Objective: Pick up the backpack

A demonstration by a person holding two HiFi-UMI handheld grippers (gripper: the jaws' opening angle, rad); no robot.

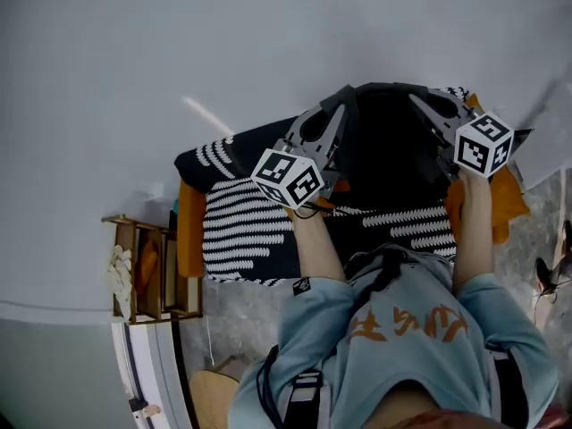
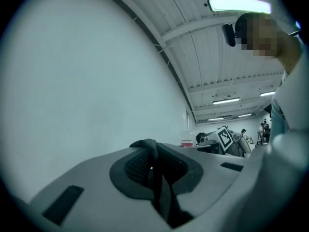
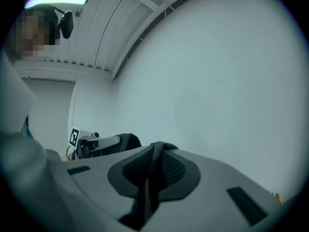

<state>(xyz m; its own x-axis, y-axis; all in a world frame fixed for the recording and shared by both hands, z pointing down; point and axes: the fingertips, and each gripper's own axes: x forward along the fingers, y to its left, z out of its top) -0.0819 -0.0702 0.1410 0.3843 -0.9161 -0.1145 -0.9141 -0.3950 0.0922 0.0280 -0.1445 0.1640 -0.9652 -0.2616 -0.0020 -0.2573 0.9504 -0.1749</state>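
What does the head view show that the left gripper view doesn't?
Only the head view: the backpack as a whole black body, a striped cloth beneath it and a wooden shelf. Only the left gripper view: a ceiling lamp, distant people, and the left gripper with its jaws shut on a black strap. Both: the right gripper and at least part of the backpack.
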